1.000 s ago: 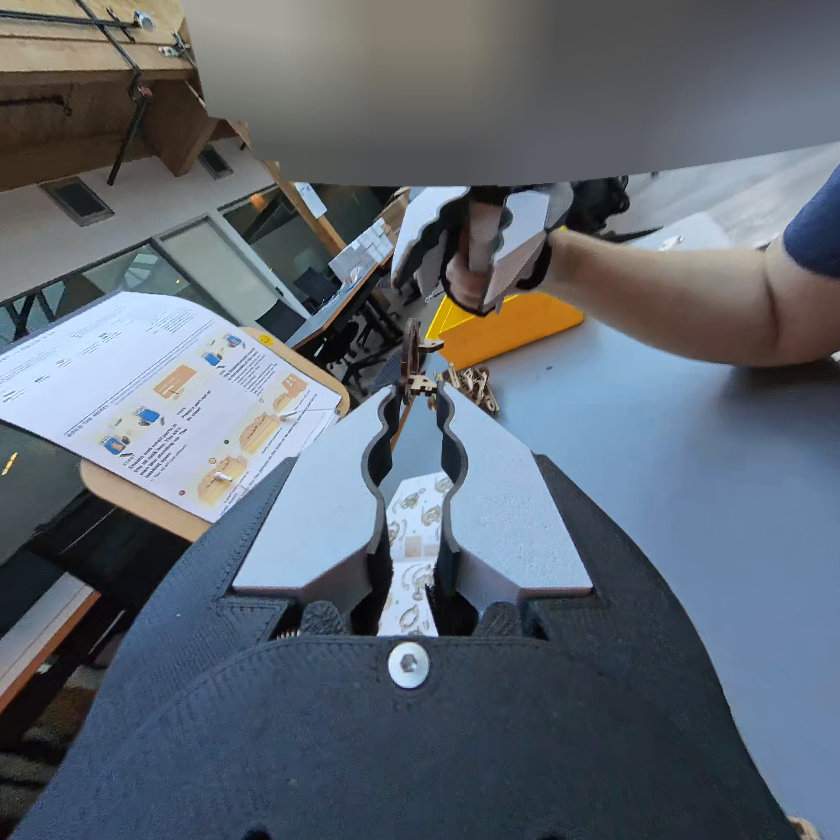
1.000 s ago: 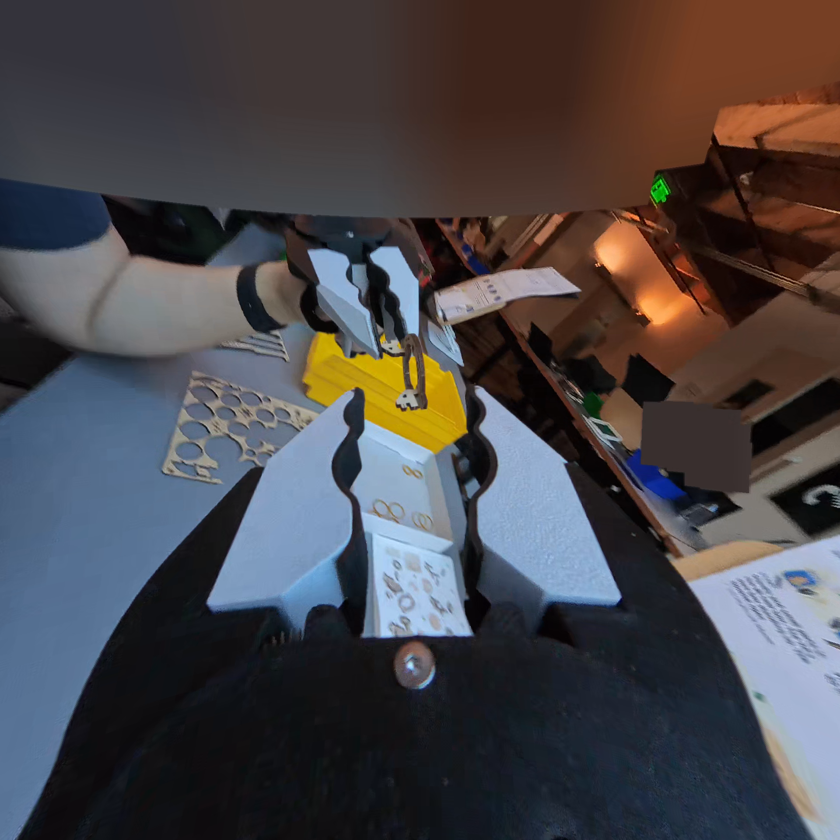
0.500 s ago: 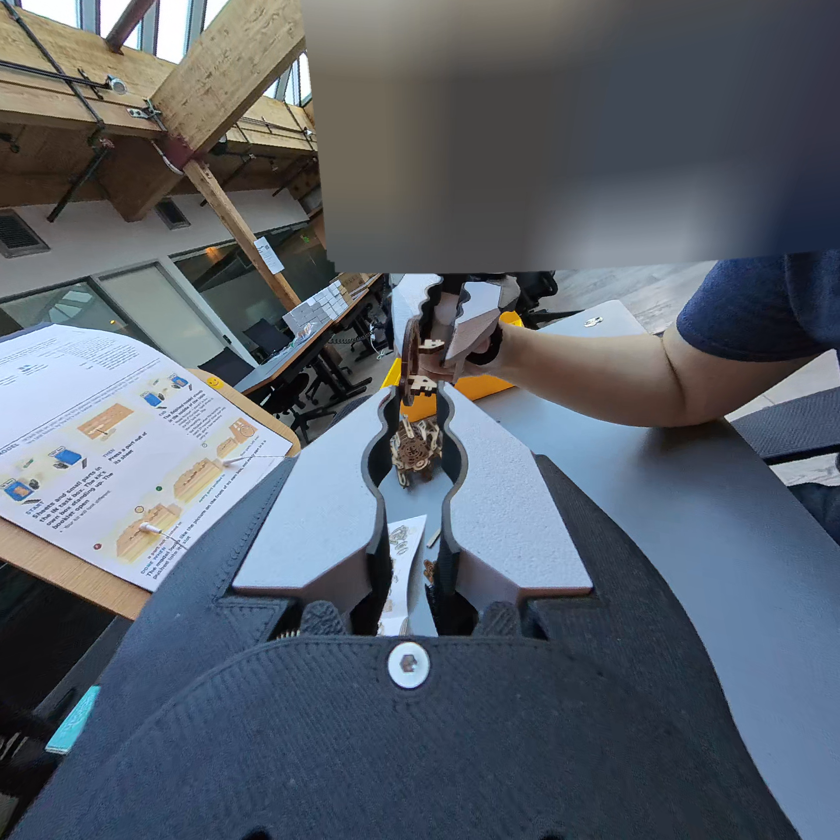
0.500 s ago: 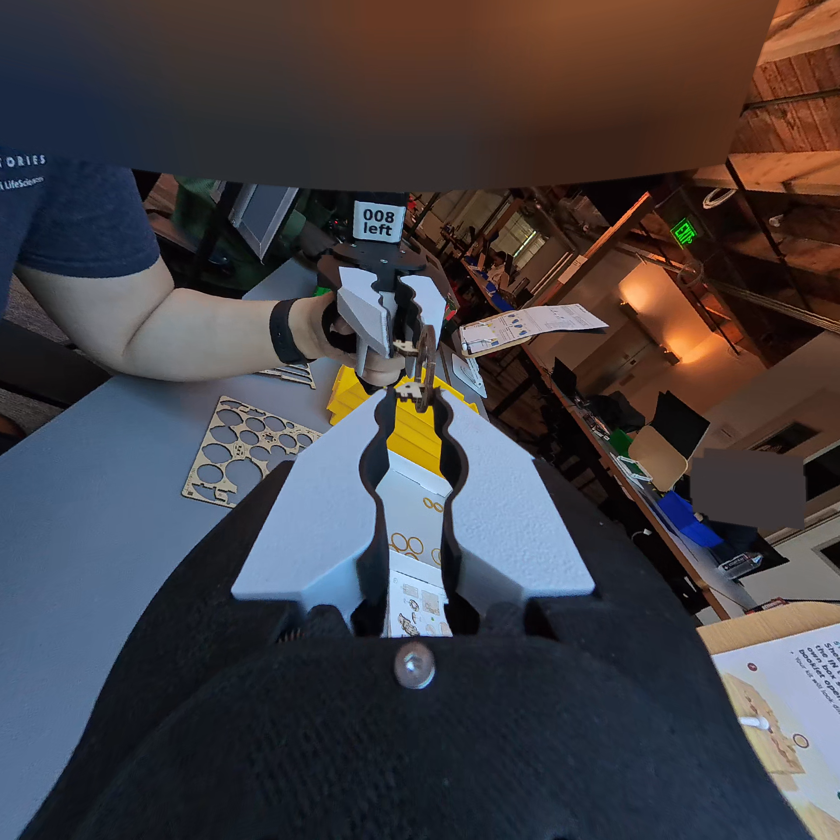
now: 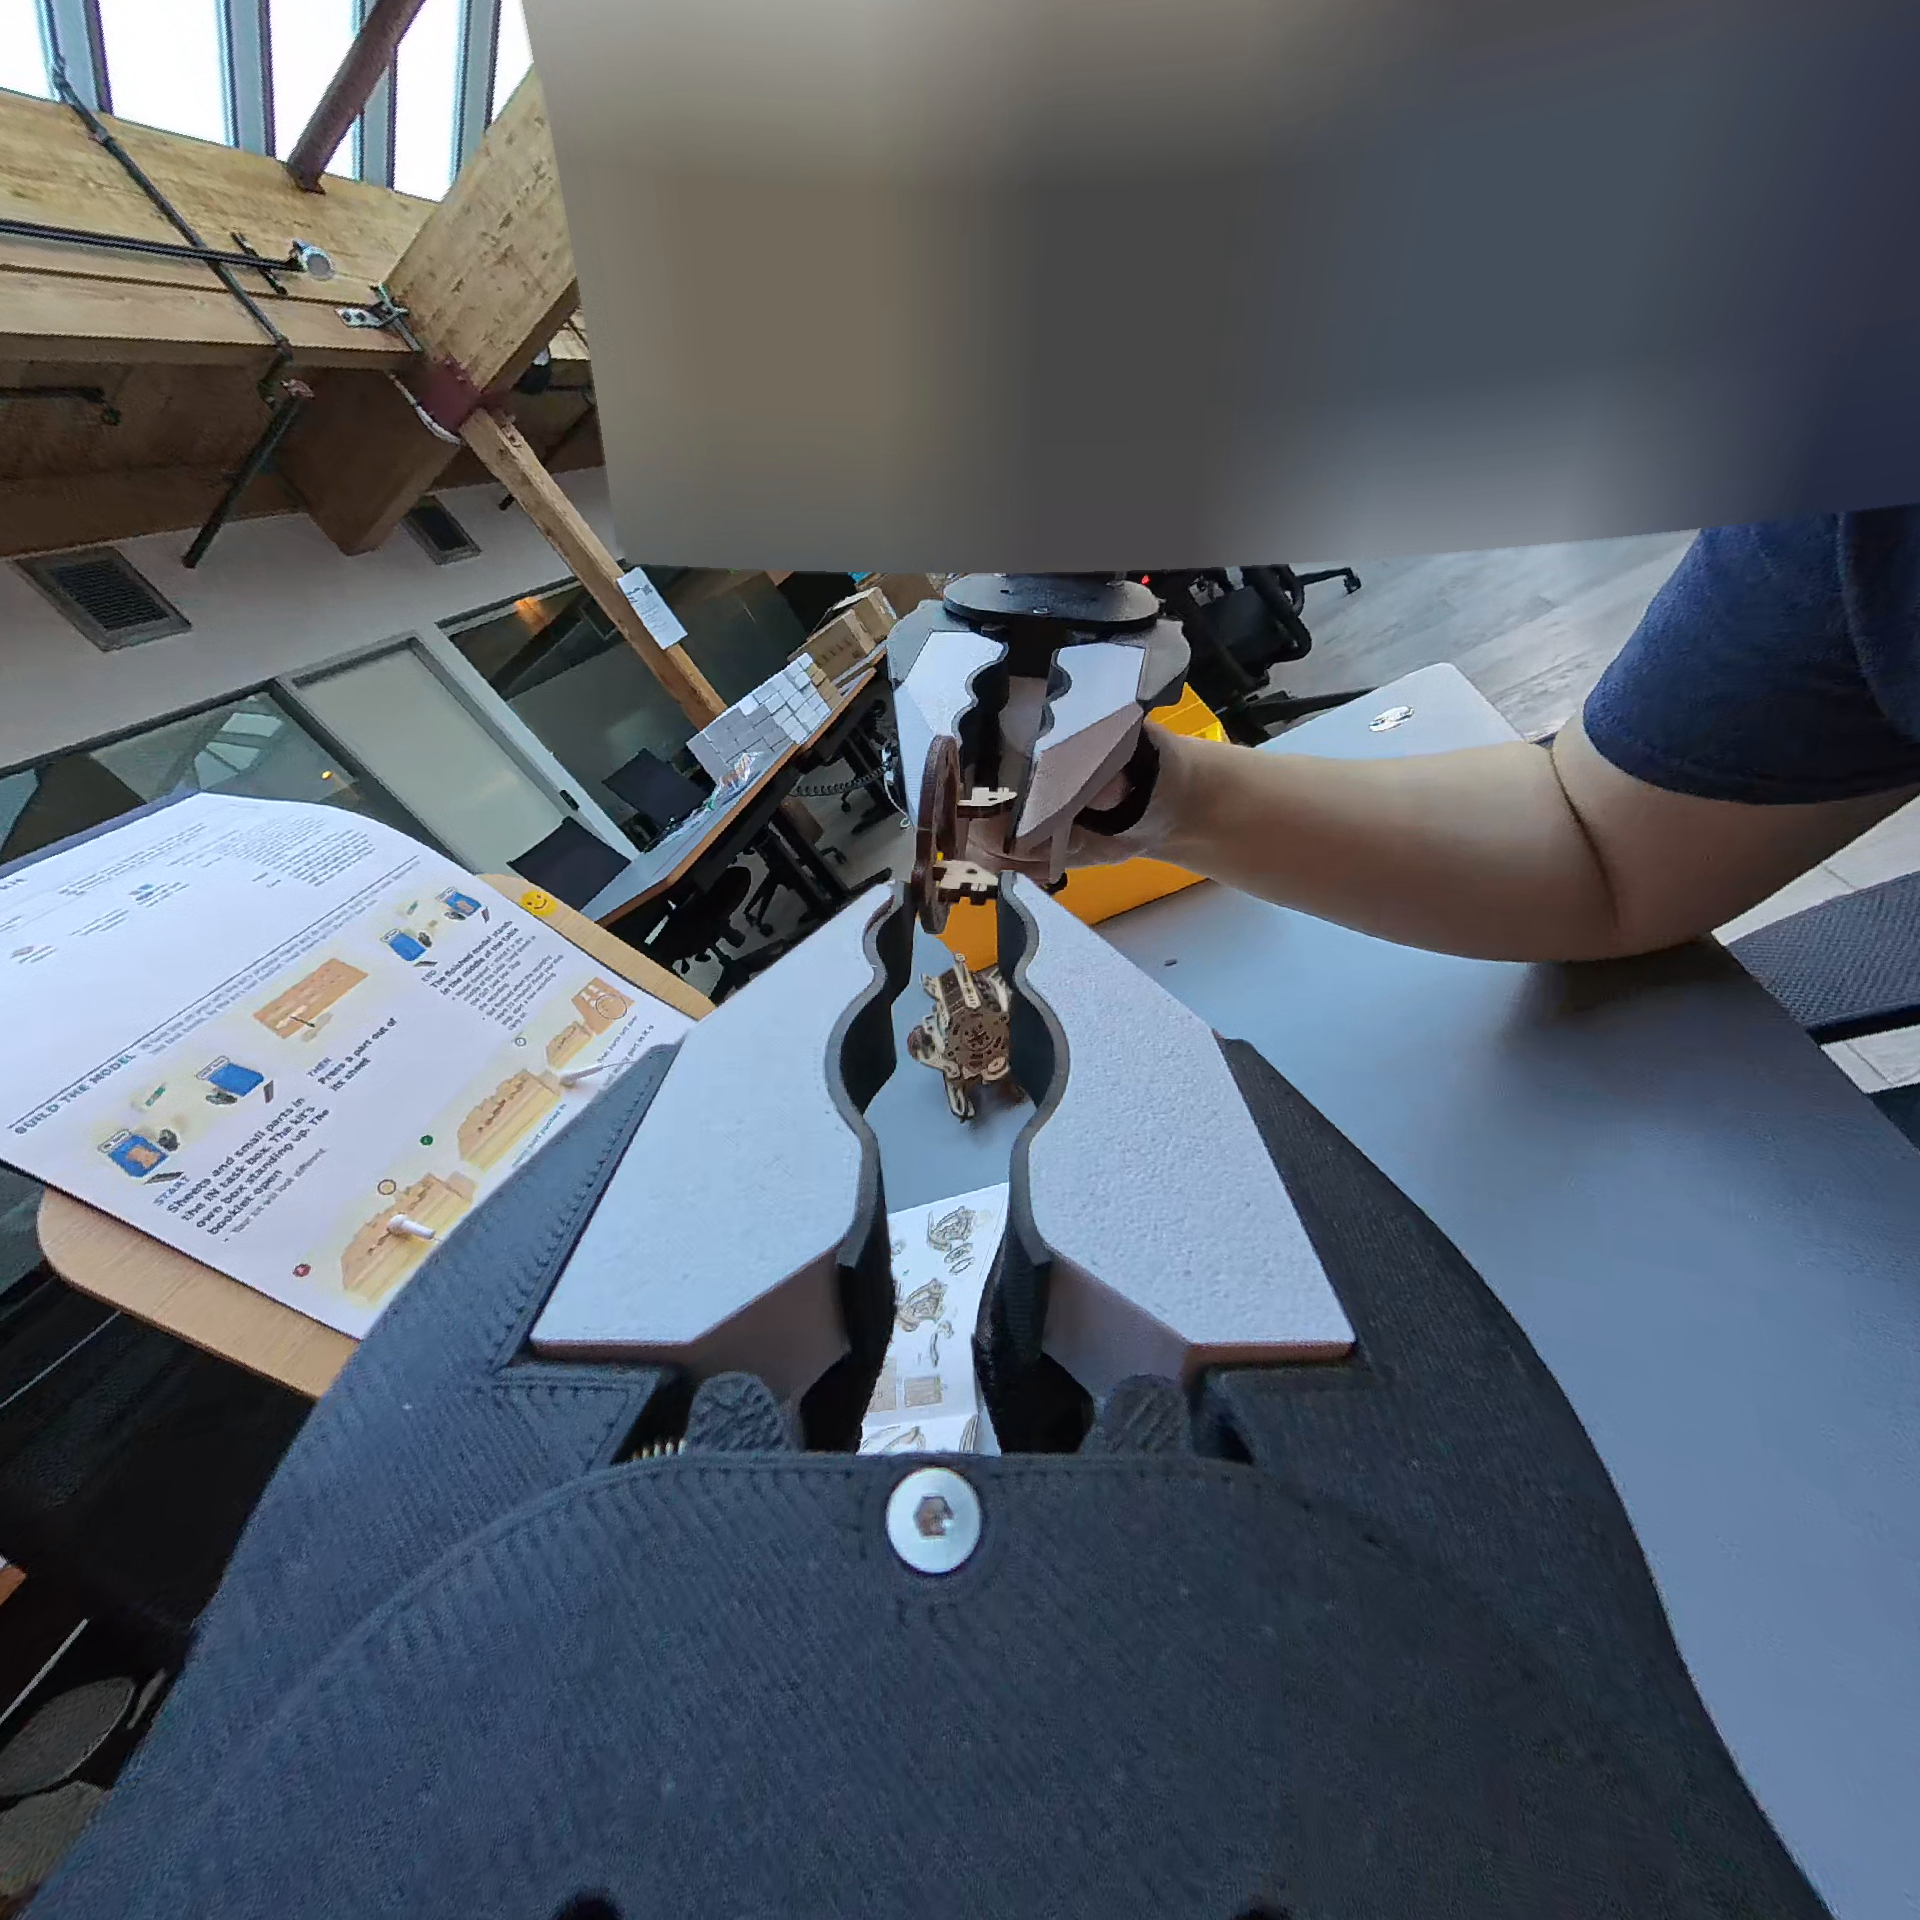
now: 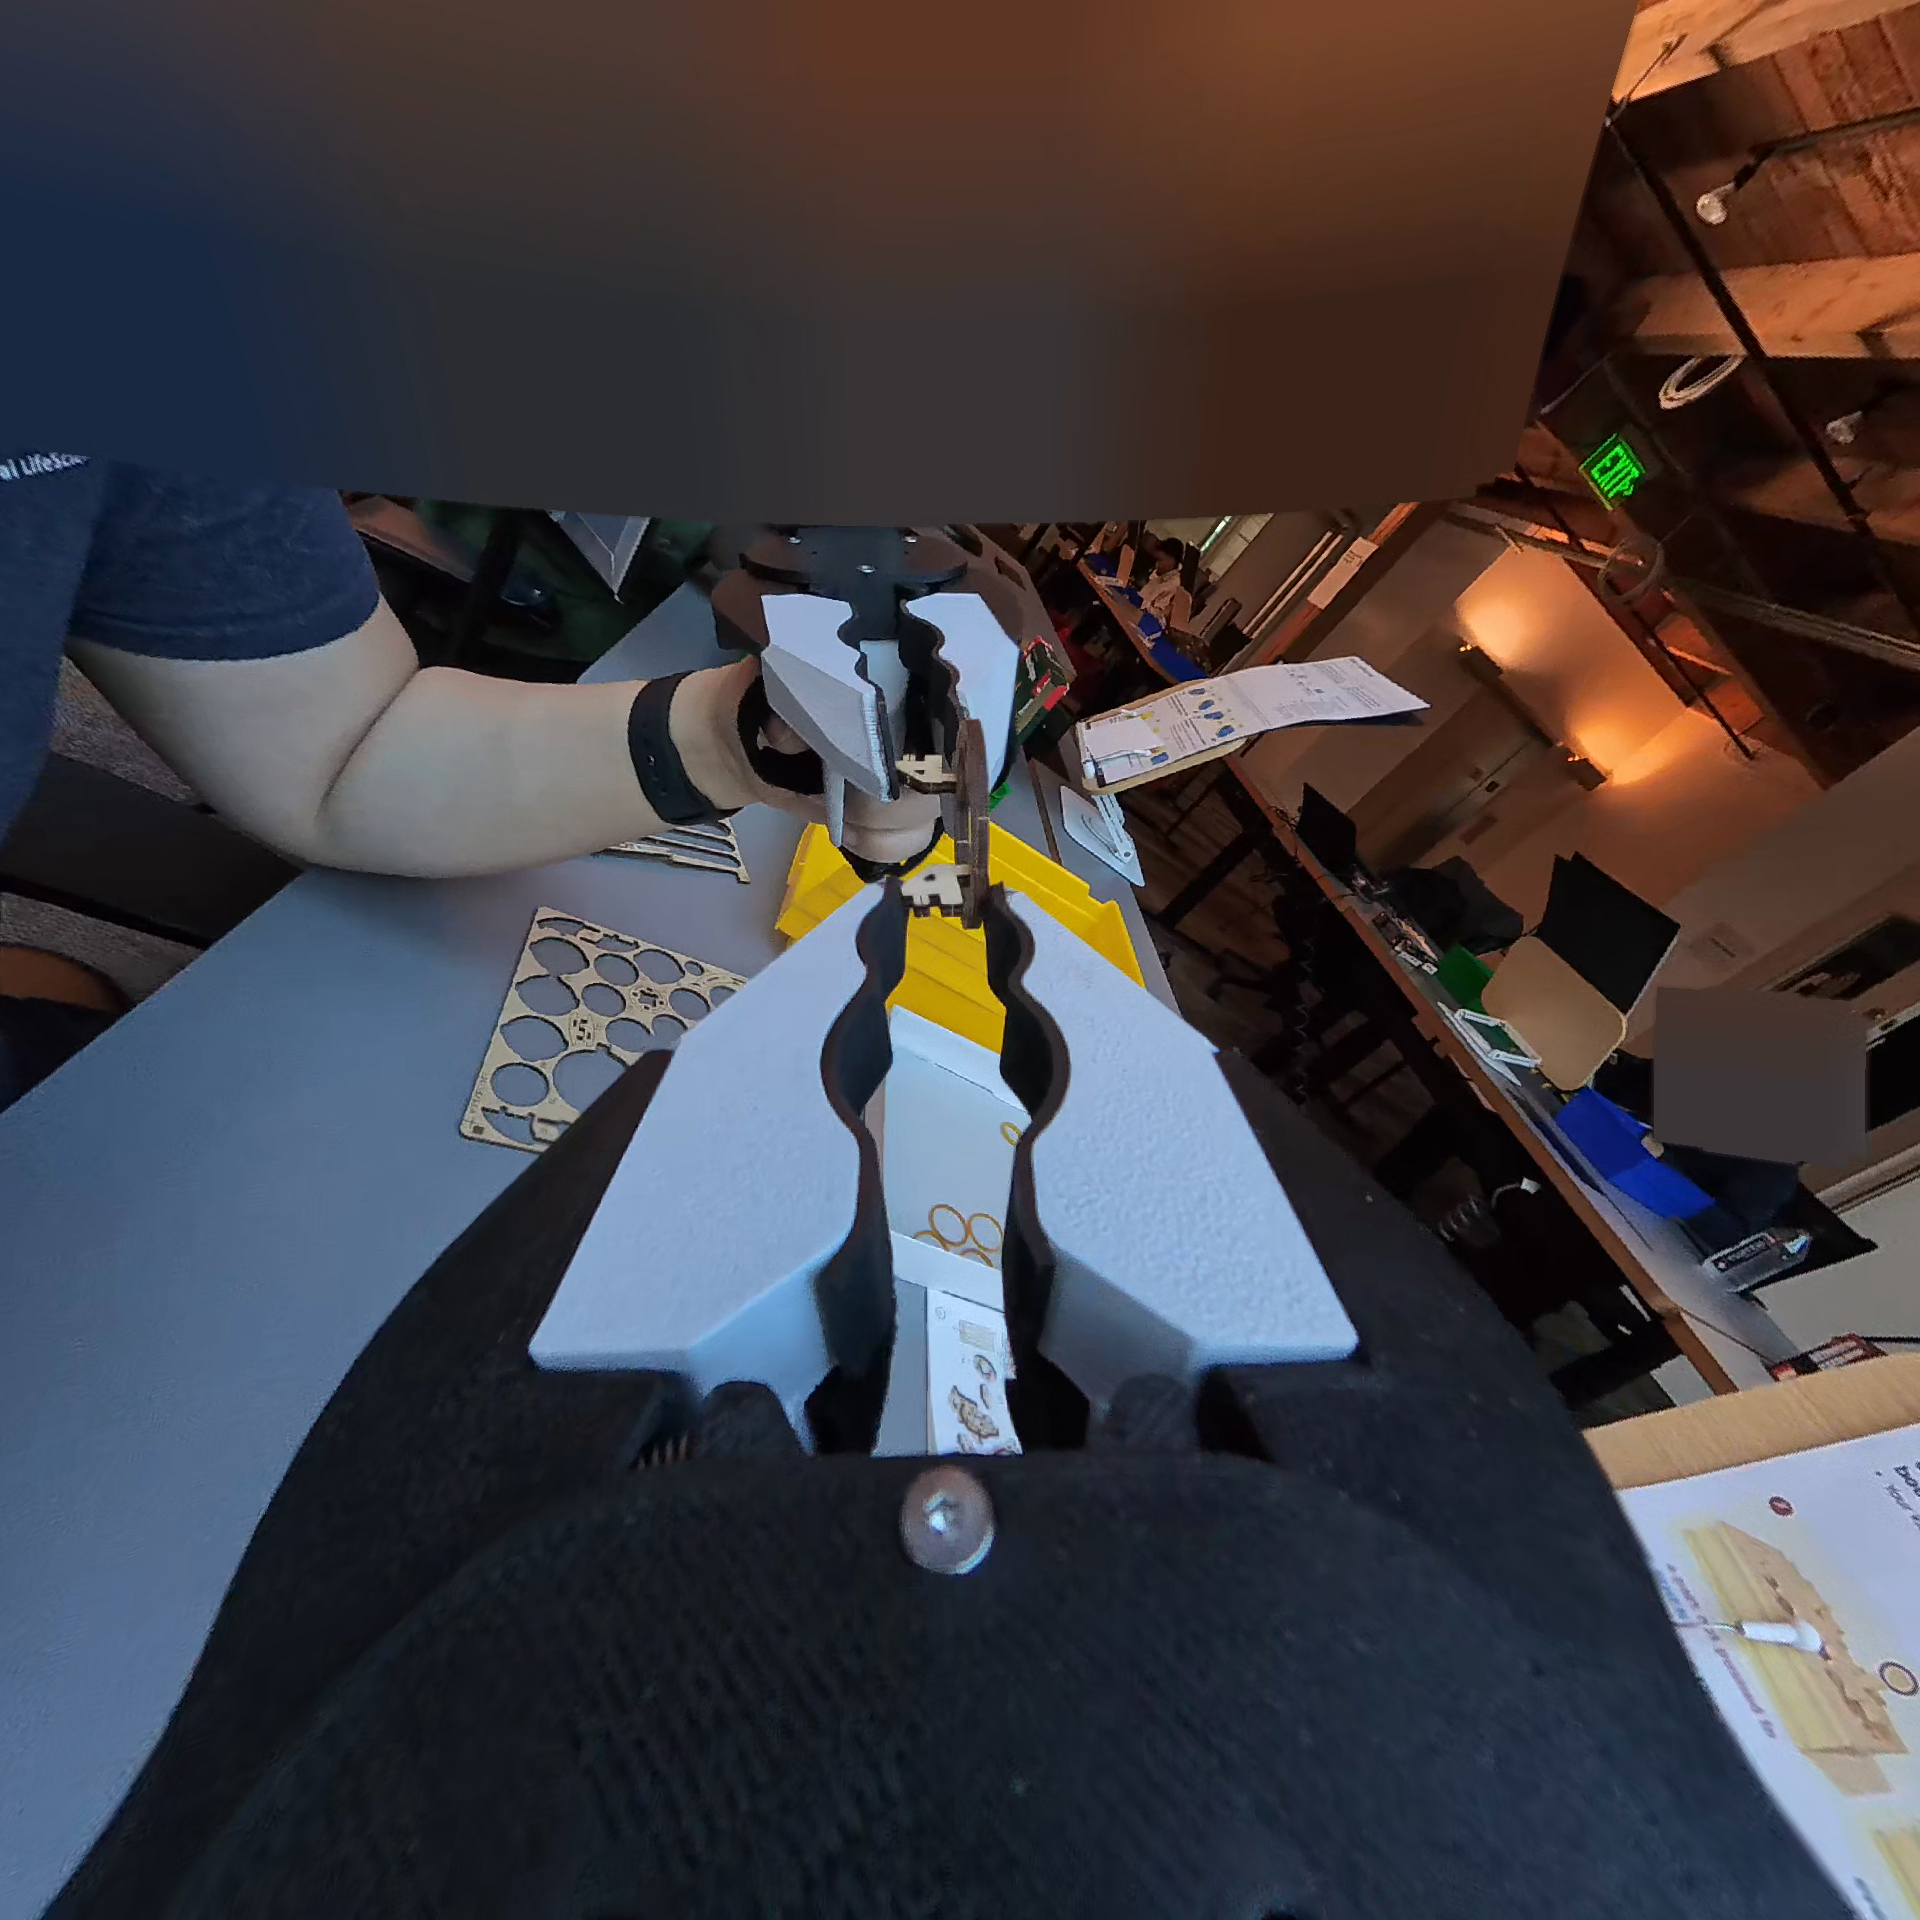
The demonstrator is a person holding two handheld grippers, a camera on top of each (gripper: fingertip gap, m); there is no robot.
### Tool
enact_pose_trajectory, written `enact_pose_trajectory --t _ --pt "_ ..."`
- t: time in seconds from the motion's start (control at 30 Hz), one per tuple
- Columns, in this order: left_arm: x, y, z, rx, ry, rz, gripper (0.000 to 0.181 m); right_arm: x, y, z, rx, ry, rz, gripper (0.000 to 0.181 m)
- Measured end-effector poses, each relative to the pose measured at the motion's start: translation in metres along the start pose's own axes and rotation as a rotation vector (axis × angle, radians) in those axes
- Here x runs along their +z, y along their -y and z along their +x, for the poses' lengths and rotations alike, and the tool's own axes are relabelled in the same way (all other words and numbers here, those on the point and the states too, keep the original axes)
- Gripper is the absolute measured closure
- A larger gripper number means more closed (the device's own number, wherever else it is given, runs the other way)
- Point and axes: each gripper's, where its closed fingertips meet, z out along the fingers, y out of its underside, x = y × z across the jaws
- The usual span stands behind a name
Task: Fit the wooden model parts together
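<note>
While both claws met in mid-air above the grey table (image 5: 1455, 1195), the wooden ring (image 5: 938, 800) stood upright between them, near the centre of the left wrist view. The left claw (image 5: 953, 891) was clamped on the wooden ring by the pale tab (image 5: 964, 879) at the ring's lower edge, right at its fingertips. The right claw (image 6: 940, 896) faced it from the opposite side and was clamped the same way on a second pale tab (image 5: 987, 798), higher up in the left wrist view. One ring and two tabs could be counted.

Below the ring, seen through the gap between the left claw's fingers, one built wooden model (image 5: 966, 1029) stood on the table, well apart from both claws. One yellow bin (image 6: 1049, 894) sat just behind the meeting point. Two punched-out wooden sheets lay at the left of the right wrist view: a large sheet (image 6: 592, 1029) full of round holes and a smaller sheet (image 6: 691, 847) just under the forearm. A white box (image 6: 940, 1091) beneath the right claw carried a few orange rubber bands (image 6: 961, 1231); their exact count was unclear. A picture booklet (image 5: 930, 1299) lay beneath the left claw.

As for writing, one printed instruction page (image 5: 312, 1018) on a wooden board filled the left of the left wrist view, with pictures and text. A green lit sign (image 6: 1612, 473) hung at the upper right of the right wrist view. A black wristband (image 6: 665, 748) circled the wrist behind the left claw.
</note>
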Motion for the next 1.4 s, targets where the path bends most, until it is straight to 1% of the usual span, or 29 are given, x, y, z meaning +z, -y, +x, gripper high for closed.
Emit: enact_pose_trajectory --t 0.03,0.27,0.4,0.47,0.53,0.63,0.73,0.9,0.97,1.03,1.13,1.23,1.4 --pt "0.0 0.0 0.0 0.0 0.002 -0.001 0.168 0.0 0.0 0.0 -0.007 -0.007 -0.006 0.168" --pt "0.0 -0.001 0.0 0.006 0.003 -0.012 0.168 0.0 0.001 0.0 -0.045 -0.024 -0.022 0.168" --pt "0.002 -0.004 -0.001 0.01 0.013 -0.031 0.168 -0.001 0.002 0.004 -0.024 -0.028 0.012 0.167" --pt "0.003 -0.005 -0.001 0.005 0.011 -0.034 0.168 -0.001 0.003 0.003 -0.057 -0.036 0.026 0.167" --pt "0.004 -0.007 -0.002 0.006 0.017 -0.039 0.168 0.0 -0.002 0.005 -0.076 -0.055 -0.014 0.167" --pt "0.004 -0.007 0.0 -0.009 0.005 -0.036 0.168 0.001 0.001 0.004 -0.103 -0.065 0.002 0.165" --pt "0.005 -0.007 0.0 -0.007 0.009 -0.039 0.168 0.002 -0.004 0.004 -0.114 -0.067 -0.025 0.167" --pt "0.006 -0.004 0.002 -0.007 0.001 -0.027 0.168 0.0 0.004 0.002 -0.13 -0.075 0.026 0.167" --pt "0.006 -0.005 0.002 0.006 0.008 -0.034 0.168 0.0 0.004 0.003 -0.147 -0.084 0.021 0.167" --pt "0.006 -0.005 0.002 0.006 0.007 -0.037 0.168 0.001 0.004 0.003 -0.137 -0.08 0.021 0.167" --pt "0.007 -0.008 0.003 0.015 0.006 -0.057 0.168 0.0 0.008 0.004 -0.121 -0.08 0.066 0.167" --pt "0.008 -0.009 0.002 0.028 0.019 -0.067 0.168 0.0 -0.003 0.006 -0.153 -0.091 -0.008 0.167" --pt "0.007 -0.01 0.002 0.017 0.016 -0.064 0.168 0.001 -0.003 0.006 -0.179 -0.105 -0.026 0.168"
